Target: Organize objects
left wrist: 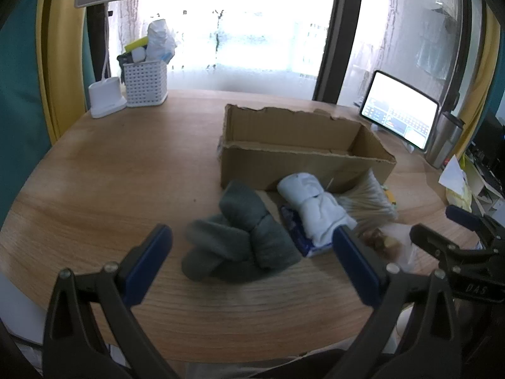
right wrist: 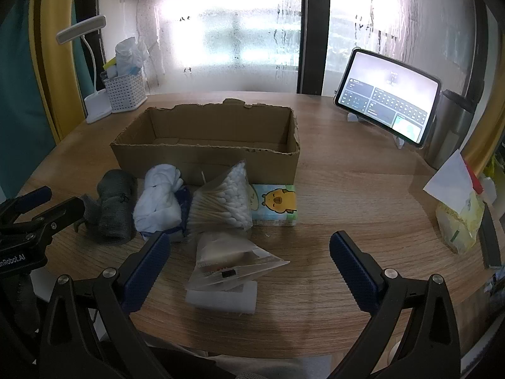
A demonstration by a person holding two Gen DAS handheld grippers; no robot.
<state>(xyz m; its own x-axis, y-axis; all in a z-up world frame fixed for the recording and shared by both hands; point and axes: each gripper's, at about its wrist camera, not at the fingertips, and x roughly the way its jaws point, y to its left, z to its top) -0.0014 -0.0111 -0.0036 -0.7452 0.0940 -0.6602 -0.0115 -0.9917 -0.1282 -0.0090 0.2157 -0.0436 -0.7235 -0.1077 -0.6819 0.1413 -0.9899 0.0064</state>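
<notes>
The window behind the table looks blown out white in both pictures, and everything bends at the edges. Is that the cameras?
Yes. In the left wrist view the window glares pure white and the grey socks look slightly blurred; in the right wrist view the same backlight washes out the window, though the cardboard box stays sharp. The fisheye lenses curve the table edge and darken the corners.

Desk lamp (right wrist: pixel 91 63), white basket (right wrist: pixel 125 92), tablet (right wrist: pixel 386 94), steel tumbler (left wrist: pixel 446 139)

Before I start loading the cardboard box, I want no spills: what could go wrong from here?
1. The clear bag of cotton swabs leans on the white rolled cloth; lifting the cloth may topple it.
2. The open right gripper frames a clear packet lying on a white foam block; it could slide off.
</notes>
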